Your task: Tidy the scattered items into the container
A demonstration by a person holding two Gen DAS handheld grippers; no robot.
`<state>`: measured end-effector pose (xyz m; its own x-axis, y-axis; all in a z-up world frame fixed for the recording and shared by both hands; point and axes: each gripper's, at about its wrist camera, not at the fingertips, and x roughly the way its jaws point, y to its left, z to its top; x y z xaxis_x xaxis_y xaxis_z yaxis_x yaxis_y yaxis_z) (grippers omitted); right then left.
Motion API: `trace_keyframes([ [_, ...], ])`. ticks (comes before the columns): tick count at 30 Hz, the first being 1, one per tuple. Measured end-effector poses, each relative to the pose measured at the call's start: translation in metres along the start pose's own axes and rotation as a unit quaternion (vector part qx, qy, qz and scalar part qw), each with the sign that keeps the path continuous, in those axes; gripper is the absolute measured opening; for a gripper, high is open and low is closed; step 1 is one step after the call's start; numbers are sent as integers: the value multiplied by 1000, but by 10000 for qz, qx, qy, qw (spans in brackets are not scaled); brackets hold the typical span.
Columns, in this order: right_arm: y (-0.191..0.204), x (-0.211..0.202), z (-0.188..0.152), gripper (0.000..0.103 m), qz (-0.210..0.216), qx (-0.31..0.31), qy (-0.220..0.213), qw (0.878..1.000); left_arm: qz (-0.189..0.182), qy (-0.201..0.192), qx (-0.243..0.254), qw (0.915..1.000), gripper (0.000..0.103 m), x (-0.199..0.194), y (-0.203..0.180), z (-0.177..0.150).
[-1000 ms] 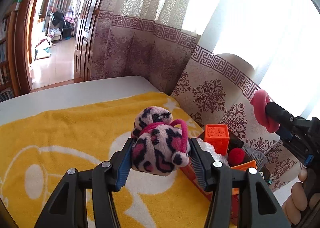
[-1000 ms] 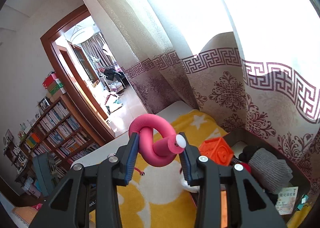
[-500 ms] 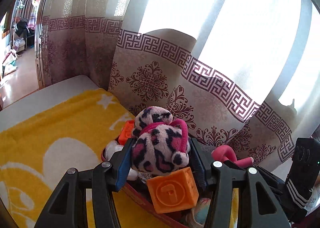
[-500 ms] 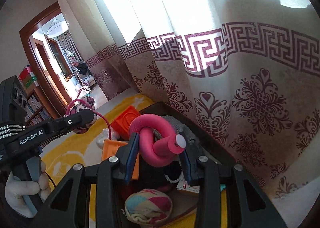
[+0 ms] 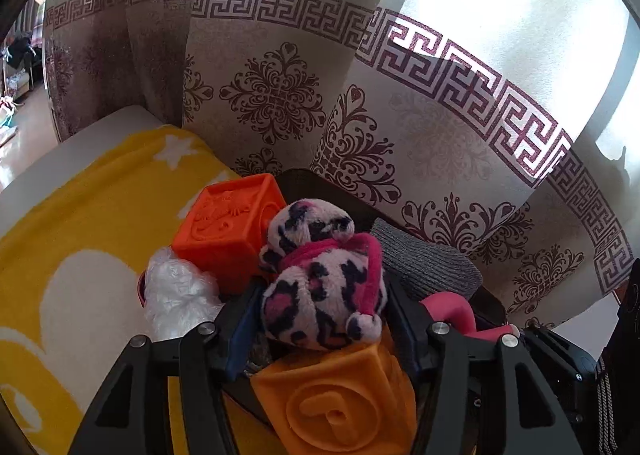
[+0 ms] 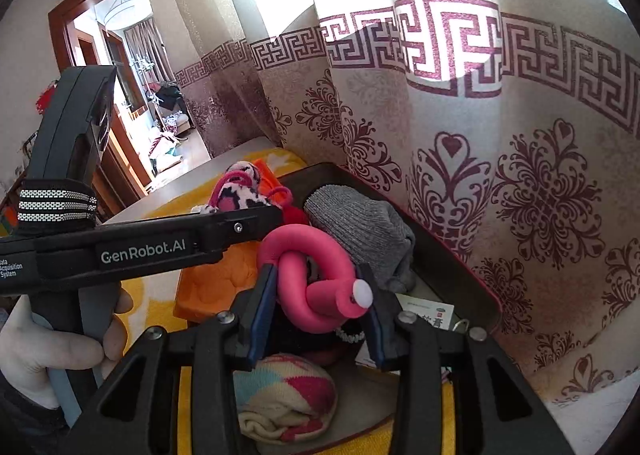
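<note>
Moved since a second ago: both hand-held grippers have swung from above the yellow blanket (image 5: pixel 92 215) to over the container (image 6: pixel 452 255), each with its load still clamped.
Left hand-held gripper (image 5: pixel 324 315): narrow, jaws pressed on the leopard-print plush toy (image 5: pixel 320 279), which hangs above the orange cubes.
Right hand-held gripper (image 6: pixel 320 295): narrow, jaws pressed on the pink foam twist (image 6: pixel 312 275), held over the middle of the container.
Container: dark tray against the patterned curtain (image 6: pixel 520 175), already crowded.
Inside it: red-orange cube (image 5: pixel 228 231) at 10 o'clock of the plush, yellow-orange cube (image 5: pixel 336 407) at 6 o'clock, grey knit piece (image 5: pixel 424 263) at 2 o'clock, a rolled sock (image 6: pixel 284 395) at 6 o'clock of the foam twist.
Step in hand: the carry looks finished; both items appear to sit at the drop-off.
Next move: likely lower a little and spread the jaws, picking a gap so neither piece rolls off the cubes.
Watch: the two grippers are near each other, so releasing one at a time seems safer.
</note>
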<state>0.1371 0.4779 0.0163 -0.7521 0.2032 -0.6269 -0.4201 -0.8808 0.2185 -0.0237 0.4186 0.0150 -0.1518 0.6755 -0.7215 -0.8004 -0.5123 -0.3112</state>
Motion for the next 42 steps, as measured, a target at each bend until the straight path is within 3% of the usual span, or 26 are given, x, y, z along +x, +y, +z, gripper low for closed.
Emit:
trace_keyframes([
  [3,-1,-6,0,54,15,-41,-22,10000,57,-206,174,9996,86,-10,-6,-2],
  [5,-5,-15,0,70,15,3,-131,9999,71,-397,286,9988,87,-24,-12,-1],
  [7,-9,-27,1,77,34,105,-266,9996,99,-592,309,9977,88,-39,-15,1],
  [10,-13,-43,4,80,68,182,-392,9990,170,-1059,151,9941,103,-66,-14,0],
  [13,-13,-57,4,82,34,134,-379,9992,489,-1454,74,9881,103,-94,-15,-8],
  [15,-10,-67,-1,83,-19,-19,-226,9997,993,-1609,18,9820,103,-109,-16,-16],
  [19,-3,-76,-12,84,52,-139,-45,9999,1695,-1566,-226,9727,103,-125,-11,-37],
  [24,19,-83,-35,84,-130,-501,225,9984,1690,-1201,-850,9746,103,-135,3,-64],
  [37,35,-116,-61,84,-428,-699,138,9965,1787,-1106,-444,9767,103,-154,-45,-105],
  [42,31,-124,-63,84,-499,-663,76,9965,1997,-1082,-207,9737,103,-153,-62,-111],
])
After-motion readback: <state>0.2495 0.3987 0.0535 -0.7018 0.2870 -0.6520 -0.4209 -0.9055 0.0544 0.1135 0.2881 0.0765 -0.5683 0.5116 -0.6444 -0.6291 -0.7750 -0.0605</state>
